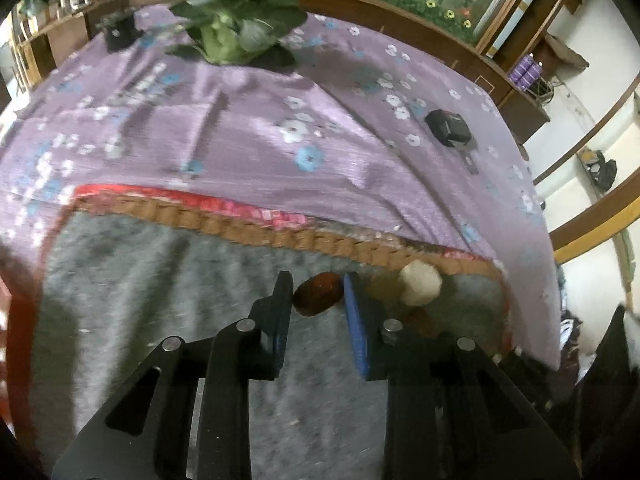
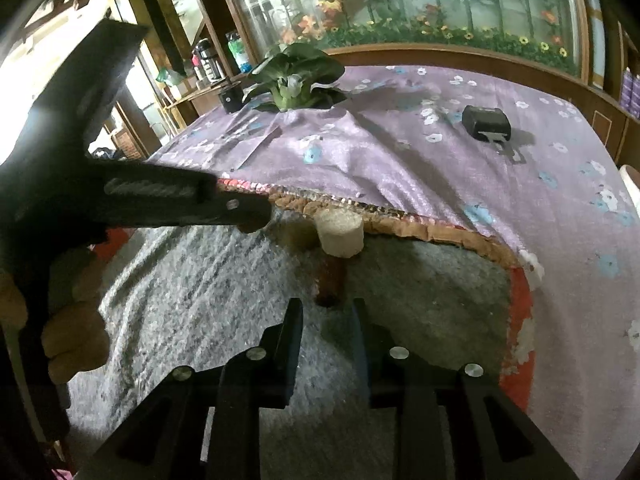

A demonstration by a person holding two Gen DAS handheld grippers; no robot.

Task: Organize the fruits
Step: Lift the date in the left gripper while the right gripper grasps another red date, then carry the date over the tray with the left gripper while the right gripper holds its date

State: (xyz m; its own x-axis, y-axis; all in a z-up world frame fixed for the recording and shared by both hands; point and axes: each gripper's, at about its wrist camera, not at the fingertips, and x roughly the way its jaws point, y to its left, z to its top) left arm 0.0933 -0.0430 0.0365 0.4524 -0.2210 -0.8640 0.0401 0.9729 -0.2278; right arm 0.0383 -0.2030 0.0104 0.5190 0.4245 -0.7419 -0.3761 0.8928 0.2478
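Note:
A woven basket (image 1: pixel 256 232) lined with grey felt lies on the purple flowered cloth. My left gripper (image 1: pixel 318 285) is shut on a dark red-brown oval fruit (image 1: pixel 319 295) near the basket's far rim. To its right stand a white cylindrical piece (image 1: pixel 420 288) and another brown fruit (image 1: pixel 420 320), partly hidden by the finger. In the right wrist view my right gripper (image 2: pixel 326 305) is open. A red-brown fruit (image 2: pixel 331 276) lies just beyond its tips, untouched, in front of the white piece (image 2: pixel 340 234). The left tool's black frame (image 2: pixel 160 200) reaches in from the left.
A leafy green vegetable (image 2: pixel 296 80) and a small black cube (image 2: pixel 230 98) sit at the table's far end. A black box (image 2: pixel 486 122) lies to the right. A gloved hand (image 2: pixel 72 340) holds the left tool. Wooden shelves stand behind the table.

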